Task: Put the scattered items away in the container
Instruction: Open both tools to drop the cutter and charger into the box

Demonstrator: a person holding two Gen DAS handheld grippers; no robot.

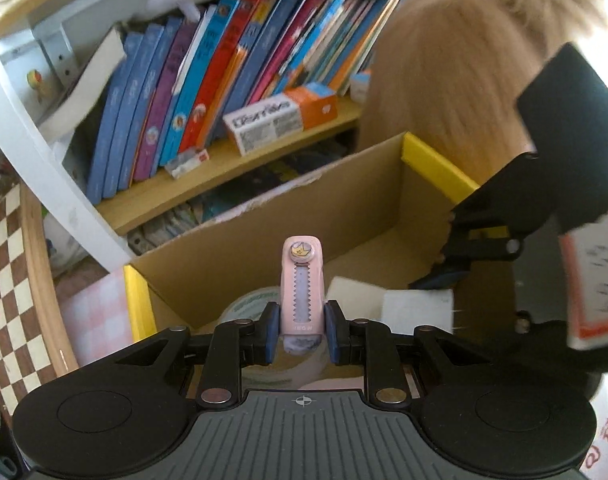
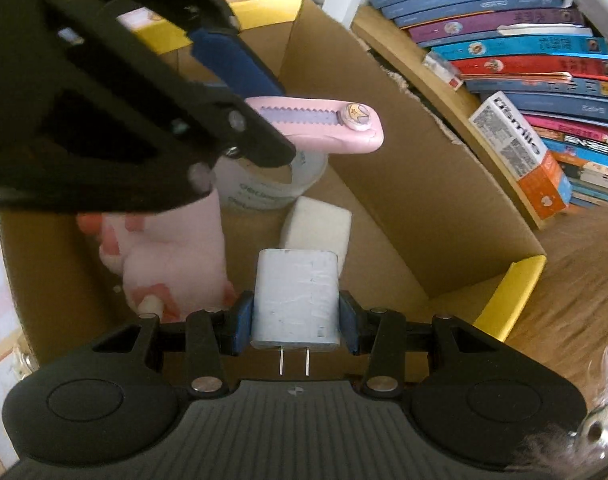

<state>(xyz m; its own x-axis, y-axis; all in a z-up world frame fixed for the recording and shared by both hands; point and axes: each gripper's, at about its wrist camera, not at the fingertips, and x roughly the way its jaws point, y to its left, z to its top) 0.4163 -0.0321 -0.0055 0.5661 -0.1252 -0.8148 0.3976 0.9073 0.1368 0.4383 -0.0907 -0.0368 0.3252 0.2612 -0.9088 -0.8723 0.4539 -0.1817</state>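
Left claw: clamped on the pink cutter, pads on both sides of its lower end; it hangs above the open box.
Cutter: in the left view it stands upright between the pads, gold button at the top; in the right view it lies level over the box, above the tape.
Right claw: clamped on the white charger, prongs pointing back toward the camera; it hovers over the near part of the box.
Box: brown cardboard with yellow flaps, open at the top.
In the box: a tape roll at the far end, a white block right of the middle, a pink plush on the left.
Shelf: wooden, just beyond the box, with a row of leaning books and an orange and white carton in front of them.
Right claw in the left view: reaches in from the right over the far right corner of the box.
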